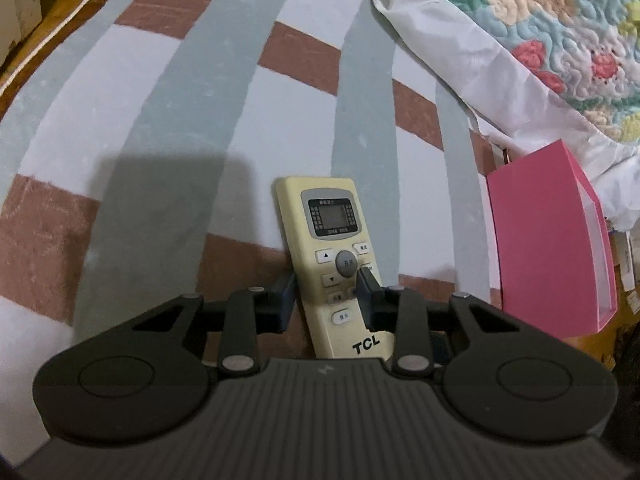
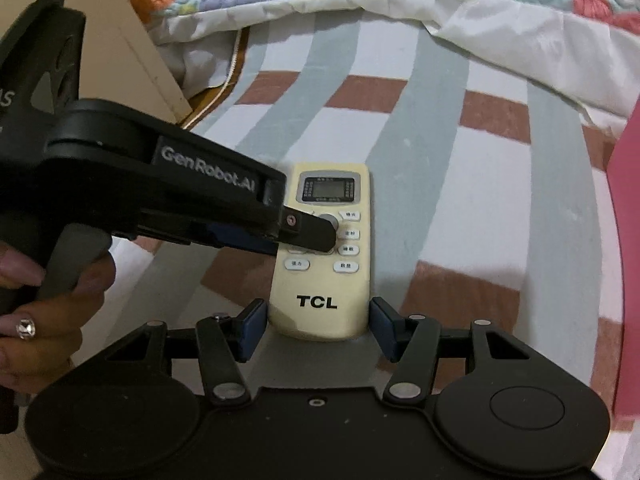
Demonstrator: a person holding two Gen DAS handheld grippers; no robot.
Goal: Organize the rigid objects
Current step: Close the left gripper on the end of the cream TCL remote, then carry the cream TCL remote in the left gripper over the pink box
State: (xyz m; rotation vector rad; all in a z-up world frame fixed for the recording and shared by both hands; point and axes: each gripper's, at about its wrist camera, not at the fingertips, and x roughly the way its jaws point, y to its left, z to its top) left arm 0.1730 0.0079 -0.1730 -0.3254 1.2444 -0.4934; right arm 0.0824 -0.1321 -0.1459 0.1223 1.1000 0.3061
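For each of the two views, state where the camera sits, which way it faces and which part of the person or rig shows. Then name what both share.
Left wrist: on the left gripper, tilted down at the TCL remote between its fingers.
Right wrist: on the right gripper, facing the remote's end; a hand shows.
Shared: remote, striped blanket, pink box.

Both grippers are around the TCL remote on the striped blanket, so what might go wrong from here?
1. The left gripper looks skewed: one finger lies over the remote face, so it may press buttons or slip.
2. The right gripper brackets the remote's bottom end without visible contact; two pulls could twist it.
3. The soft blanket may let it tilt.
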